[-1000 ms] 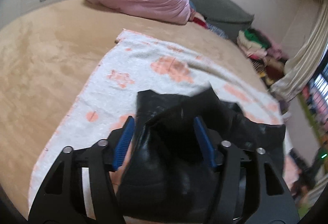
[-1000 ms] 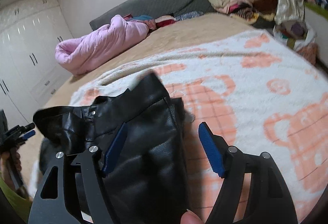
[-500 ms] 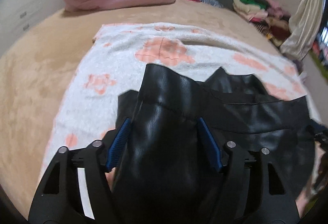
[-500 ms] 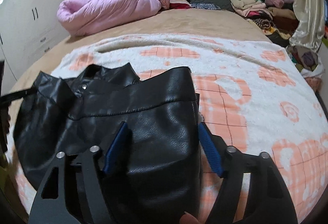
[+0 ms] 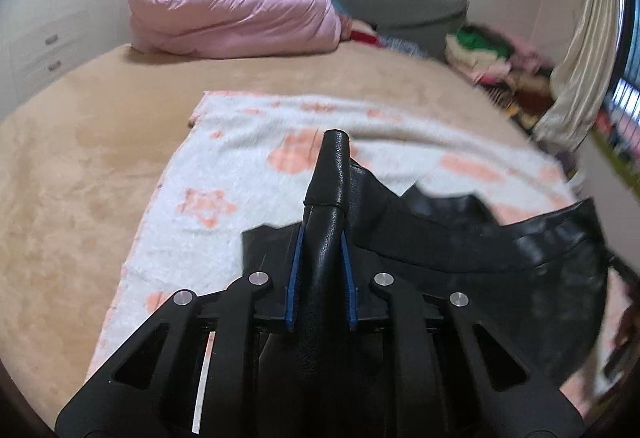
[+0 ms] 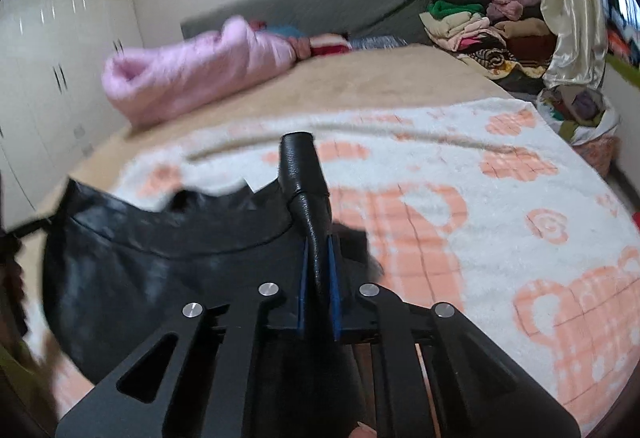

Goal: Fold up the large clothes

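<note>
Both grippers, wide apart a second ago, now pinch bunched folds of the glossy black leather garment (image 5: 460, 250): the left gripper (image 5: 319, 238) is closing on one fold, the right gripper (image 6: 317, 246) is clamped. The garment stretches between them above a white fleece blanket with orange patterns (image 6: 500, 197) on the tan bed (image 5: 80, 165). A rolled pink quilt (image 5: 232, 17) lies by the grey headboard (image 6: 340, 5).

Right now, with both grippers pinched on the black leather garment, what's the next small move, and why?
Probably lift both ends together and pull them apart. The left gripper, its jaws closing, and the right gripper each pinch a bunched edge of the black leather garment, whose middle sags crumpled over the white and orange blanket. Taut, it can be laid flat for folding.
</note>
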